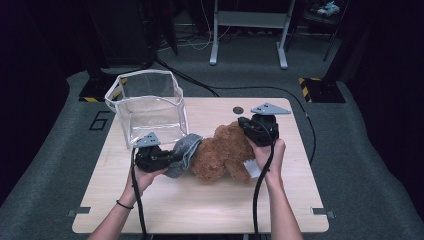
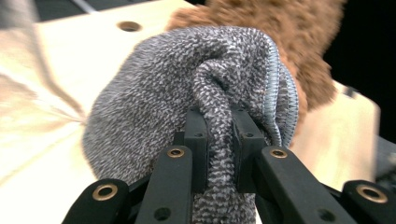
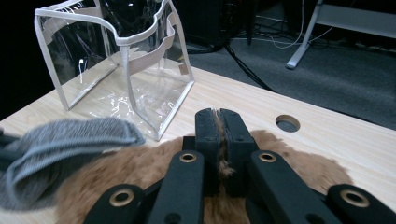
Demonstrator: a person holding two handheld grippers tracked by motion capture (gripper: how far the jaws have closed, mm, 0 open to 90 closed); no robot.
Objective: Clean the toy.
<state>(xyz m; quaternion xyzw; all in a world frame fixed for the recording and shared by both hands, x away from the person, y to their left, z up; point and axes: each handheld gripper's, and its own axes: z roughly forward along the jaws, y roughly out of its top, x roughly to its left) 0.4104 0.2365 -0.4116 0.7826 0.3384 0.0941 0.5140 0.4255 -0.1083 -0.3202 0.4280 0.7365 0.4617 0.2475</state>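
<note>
The left gripper (image 2: pixel 219 140) is pinching a thick fold of the grey knitted garment (image 2: pixel 187 93), its black jaws squeezing the speckled, nubbly cloth between them, a pale blue stitched hem curving down one side. The right gripper (image 3: pixel 218 140) is clamping shut on a tuft of the brown teddy bear (image 1: pixel 225 152), shaggy fur poking up between its jaws. The plush bear is lying mid-table, its long axis running across from left gripper to right, the grey garment bunching over its left end. Behind sits the clear plastic bag (image 1: pixel 150 105), boxy, white-trimmed, open at the top, on the light wooden table (image 1: pixel 200 205).
</note>
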